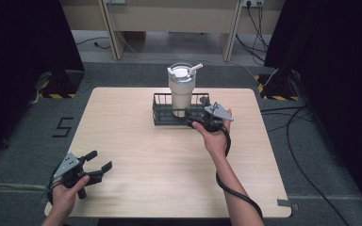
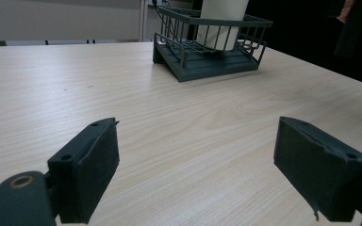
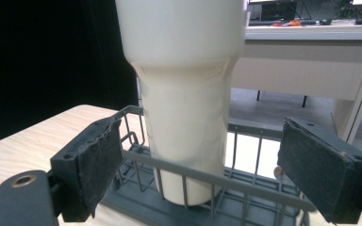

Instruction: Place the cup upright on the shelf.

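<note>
Straight ahead of the right gripper (image 1: 199, 117) stands the cream tumbler (image 3: 184, 94), upright inside the dark wire basket (image 1: 162, 113); the jaws gape wide on either side of it, gripping nothing. Well back from the basket, the left gripper (image 1: 99, 162) rests low over the table (image 1: 136, 155), jaws likewise spread.

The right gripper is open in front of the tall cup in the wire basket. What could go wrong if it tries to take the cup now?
1. The tumbler is tall and stands in a low wire basket; a push from the open right gripper could tip it.
2. The jaws stand level with the basket's rim, so they may catch the wire instead of the tumbler.
3. The left gripper rests far away, so nothing steadies the basket, which might slide on the table.
</note>
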